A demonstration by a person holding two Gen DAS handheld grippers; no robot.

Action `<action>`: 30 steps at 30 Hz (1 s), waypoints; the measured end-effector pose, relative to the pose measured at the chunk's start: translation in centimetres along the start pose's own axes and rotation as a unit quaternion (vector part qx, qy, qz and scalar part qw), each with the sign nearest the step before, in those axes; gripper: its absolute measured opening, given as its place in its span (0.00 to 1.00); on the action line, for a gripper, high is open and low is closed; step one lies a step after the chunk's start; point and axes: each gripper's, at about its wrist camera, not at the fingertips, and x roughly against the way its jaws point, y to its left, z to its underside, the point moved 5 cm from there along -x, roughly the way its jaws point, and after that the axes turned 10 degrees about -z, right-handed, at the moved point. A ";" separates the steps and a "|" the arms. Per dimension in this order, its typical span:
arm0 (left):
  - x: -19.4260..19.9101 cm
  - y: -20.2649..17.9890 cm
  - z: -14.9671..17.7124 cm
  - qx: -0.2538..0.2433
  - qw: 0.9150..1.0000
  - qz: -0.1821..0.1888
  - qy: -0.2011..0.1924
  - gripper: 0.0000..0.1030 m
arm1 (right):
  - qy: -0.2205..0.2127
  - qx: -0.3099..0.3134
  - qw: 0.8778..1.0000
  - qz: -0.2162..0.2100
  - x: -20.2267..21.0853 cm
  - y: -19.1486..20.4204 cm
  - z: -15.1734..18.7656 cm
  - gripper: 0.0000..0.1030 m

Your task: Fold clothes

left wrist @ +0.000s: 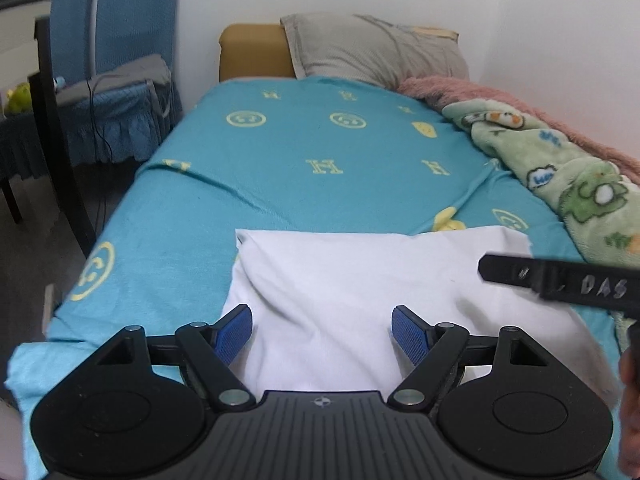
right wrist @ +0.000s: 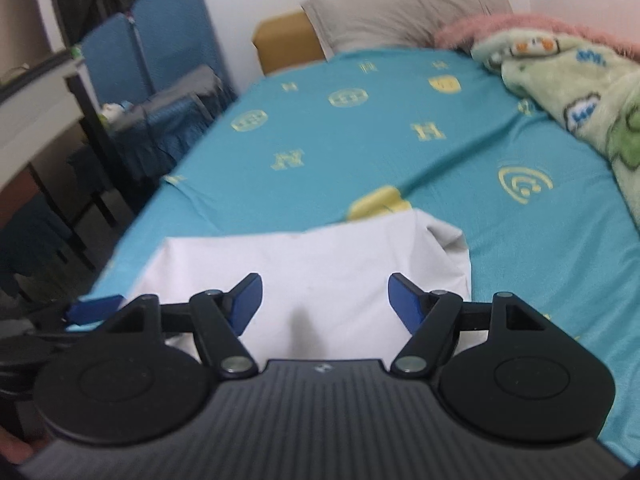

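A white garment (left wrist: 360, 280) lies folded into a rough rectangle on the near end of the teal bed sheet (left wrist: 280, 152). My left gripper (left wrist: 322, 332) hovers over its near part, open, blue pads apart with only cloth below them. The right gripper's black finger (left wrist: 560, 280) reaches in from the right above the garment's right side. In the right wrist view the same white garment (right wrist: 320, 264) sits under my right gripper (right wrist: 325, 300), which is open with nothing between its pads. A blue pad of the left gripper (right wrist: 94, 308) shows at the left edge.
A green cartoon blanket (left wrist: 568, 176) and pink fleece (left wrist: 500, 96) lie along the bed's right side by the wall. A grey pillow (left wrist: 372, 52) rests at the head. Blue chairs (left wrist: 120, 40) and a dark table leg (left wrist: 56, 136) stand left of the bed.
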 end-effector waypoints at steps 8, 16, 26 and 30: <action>4.4 -0.4 2.2 -0.005 1.000 0.002 0.007 0.77 | -0.005 0.009 1.000 0.006 5.7 2.0 0.7 0.57; 4.0 0.0 4.2 0.026 0.998 -0.008 0.054 0.76 | 0.033 0.002 0.999 0.028 5.2 1.1 2.7 0.40; 7.6 0.7 4.2 0.074 0.993 0.056 0.070 0.77 | 0.091 -0.002 0.995 0.049 2.7 0.2 5.5 0.39; 9.1 0.4 5.6 0.118 0.977 0.133 0.117 0.79 | 0.091 -0.010 0.995 0.048 2.8 0.1 5.5 0.39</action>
